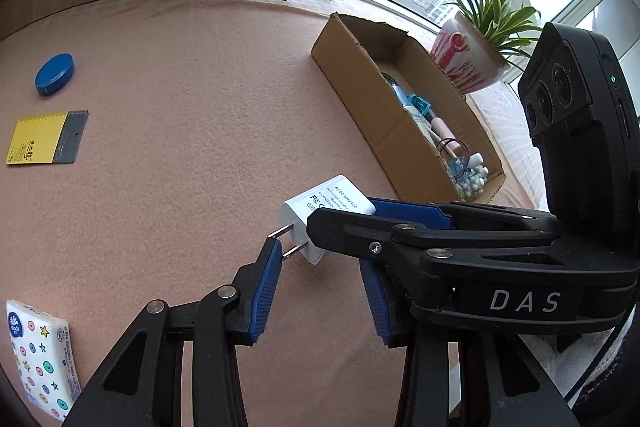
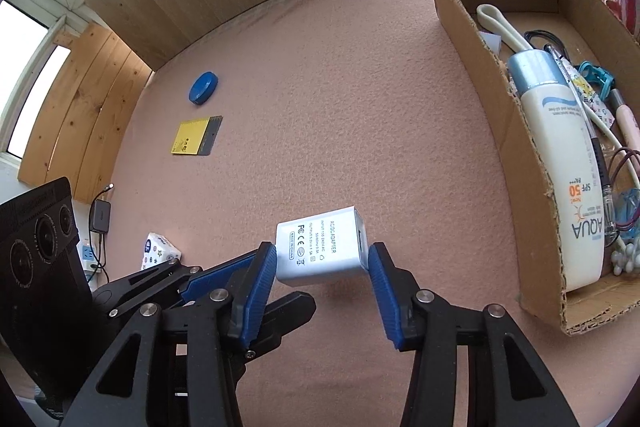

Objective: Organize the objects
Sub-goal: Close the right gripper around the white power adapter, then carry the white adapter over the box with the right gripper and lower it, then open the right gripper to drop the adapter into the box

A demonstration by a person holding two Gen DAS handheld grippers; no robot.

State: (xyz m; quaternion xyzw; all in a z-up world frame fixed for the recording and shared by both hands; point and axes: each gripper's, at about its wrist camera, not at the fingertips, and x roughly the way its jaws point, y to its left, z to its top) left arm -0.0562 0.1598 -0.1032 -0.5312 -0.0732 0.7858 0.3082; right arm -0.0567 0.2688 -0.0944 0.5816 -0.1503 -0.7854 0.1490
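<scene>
In the left wrist view, the white adapter [image 1: 320,215] is seen just past the left gripper [image 1: 320,291], at about twelve o'clock from its fingertips. The left gripper's blue pads stand apart with only felt between them; its left pad lies beside the two metal prongs, and contact cannot be told. The adapter is clamped by the right gripper [image 1: 340,227], which enters from three o'clock. It appears to be carried clear of the table [image 1: 200,107], judged as a lift toward the cardboard box [image 1: 360,87] at one o'clock. One blue lid [image 1: 55,73] lies at ten o'clock, one yellow card [image 1: 47,137] at nine o'clock, one tissue pack [image 1: 40,351] at seven o'clock, and one potted plant [image 1: 476,47] stands behind the box.

In the right wrist view, the adapter [image 2: 322,251] is pinched between both pads of the right gripper [image 2: 322,267], label upward, so that it can probably be dropped flat into the box [image 2: 500,127] at two o'clock. One sunscreen bottle [image 2: 560,167] is counted inside, among pens and small items too tangled to count. The left gripper [image 2: 224,279] lies at eight o'clock, beneath the adapter's left side.
</scene>
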